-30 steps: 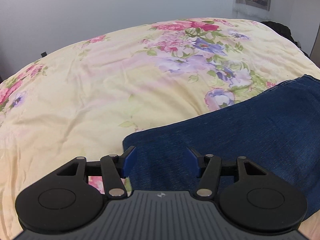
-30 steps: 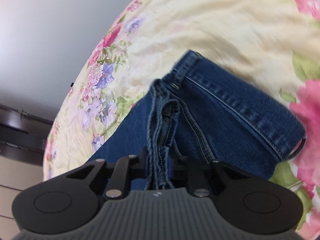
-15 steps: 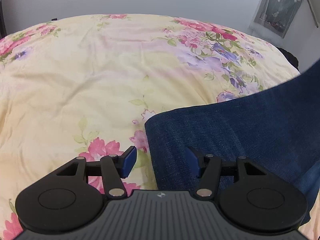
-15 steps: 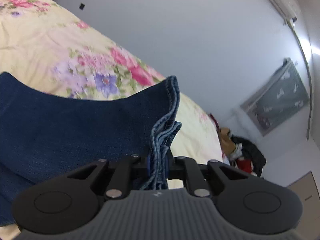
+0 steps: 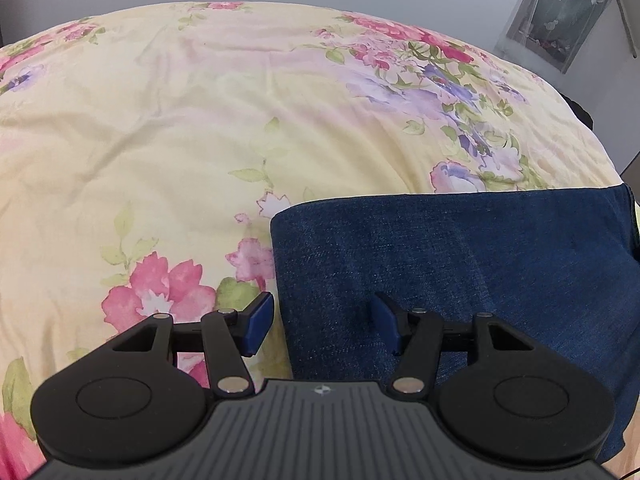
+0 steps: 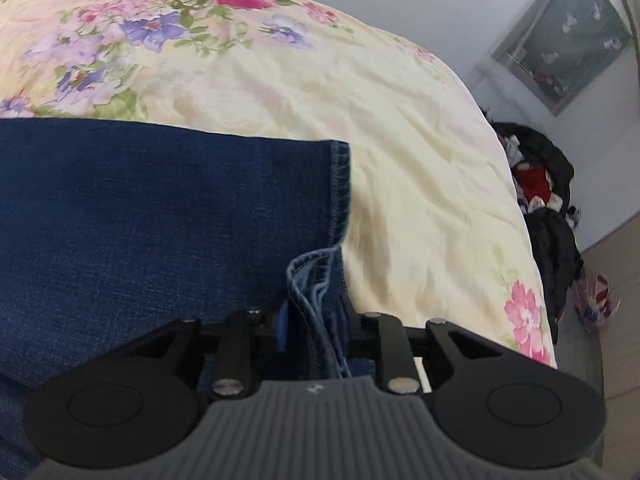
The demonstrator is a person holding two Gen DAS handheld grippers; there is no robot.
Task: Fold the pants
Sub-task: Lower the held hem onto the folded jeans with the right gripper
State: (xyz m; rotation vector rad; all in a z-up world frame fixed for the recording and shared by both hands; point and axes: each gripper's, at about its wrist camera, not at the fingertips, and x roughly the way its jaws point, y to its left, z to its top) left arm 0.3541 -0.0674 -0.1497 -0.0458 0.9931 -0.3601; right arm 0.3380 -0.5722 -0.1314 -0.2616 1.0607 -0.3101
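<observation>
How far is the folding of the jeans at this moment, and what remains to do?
Done: the jeans lie doubled on the floral bedspread, with a neat folded edge at their left side. In hand: the right gripper has the stacked hems between its fingers; its jaws have just been opening, so it seems to be letting go. The left gripper is open over the fold. Left: probably another fold and smoothing.

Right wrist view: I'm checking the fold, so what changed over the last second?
The right tongs carried the hem bundle over, laying the jeans flat on the floral quilt; their jaws have just been opening, denim still between them. The left tongs stayed open, holding nothing.
</observation>
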